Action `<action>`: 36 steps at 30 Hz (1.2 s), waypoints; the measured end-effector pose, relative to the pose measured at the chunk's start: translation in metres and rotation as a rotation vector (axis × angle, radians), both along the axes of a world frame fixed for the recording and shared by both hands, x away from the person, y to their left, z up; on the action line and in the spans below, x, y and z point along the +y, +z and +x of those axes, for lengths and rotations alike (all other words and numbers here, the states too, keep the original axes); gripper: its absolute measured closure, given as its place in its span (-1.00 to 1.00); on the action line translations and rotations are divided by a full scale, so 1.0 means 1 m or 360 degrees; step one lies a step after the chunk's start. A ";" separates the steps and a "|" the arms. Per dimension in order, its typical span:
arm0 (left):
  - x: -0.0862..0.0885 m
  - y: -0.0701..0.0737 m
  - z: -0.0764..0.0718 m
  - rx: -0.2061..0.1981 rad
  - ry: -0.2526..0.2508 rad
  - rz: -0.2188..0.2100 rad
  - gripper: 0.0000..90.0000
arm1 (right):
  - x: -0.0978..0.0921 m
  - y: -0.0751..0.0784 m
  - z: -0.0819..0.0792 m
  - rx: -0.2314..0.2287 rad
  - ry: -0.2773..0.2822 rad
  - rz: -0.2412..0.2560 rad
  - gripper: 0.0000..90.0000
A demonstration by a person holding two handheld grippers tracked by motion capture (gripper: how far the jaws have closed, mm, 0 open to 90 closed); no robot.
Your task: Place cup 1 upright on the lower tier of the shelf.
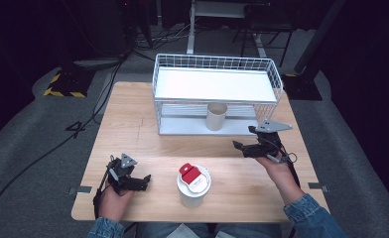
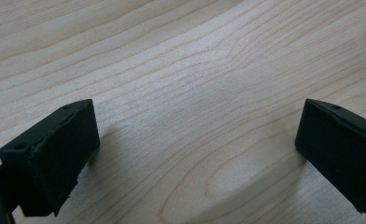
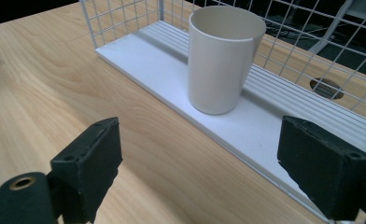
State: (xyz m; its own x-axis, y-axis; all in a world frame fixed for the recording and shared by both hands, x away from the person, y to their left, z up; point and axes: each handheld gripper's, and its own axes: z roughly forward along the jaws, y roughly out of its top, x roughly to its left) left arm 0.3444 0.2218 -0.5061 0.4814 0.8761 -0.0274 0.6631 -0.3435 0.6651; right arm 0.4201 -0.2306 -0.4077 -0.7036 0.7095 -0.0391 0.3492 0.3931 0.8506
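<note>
- Right gripper (image 1: 243, 141): jaws wide apart, empty, facing cream cup (image 3: 223, 58) on wire rack (image 1: 217, 87) lower shelf.
- Left gripper (image 1: 144, 181): jaws apart, empty, over tabletop (image 2: 195, 70).

Light wood table (image 1: 133, 114) on grey carpet floor (image 1: 29, 134), room dark beyond. Black cables (image 1: 58, 144) trail across carpet out past the left gripper (image 1: 144, 181); yellow-black striped base (image 1: 63, 84) farther off that side. White desk frame (image 1: 192, 29) stands beyond the table's far edge.

cream cup (image 3: 223, 58) upright, open mouth up, empty, on lower shelf of white wire rack (image 3: 284, 116).
</note>
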 end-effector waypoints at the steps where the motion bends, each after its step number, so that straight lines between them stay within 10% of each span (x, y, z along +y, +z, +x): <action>1: 0.000 0.000 0.000 0.0002 0.0001 0.0000 -0.99 | -0.003 0.001 -0.003 0.0010 0.0006 -0.0002 -0.70; 26: -0.002 0.000 0.000 -0.0002 0.0015 -0.0002 -0.99 | -0.082 0.000 -0.065 0.0031 -0.0037 0.0107 -0.67; 36: -0.002 0.000 0.000 -0.0001 0.0013 0.0000 -0.99 | -0.108 -0.027 -0.076 0.0124 -0.0153 0.0069 -0.67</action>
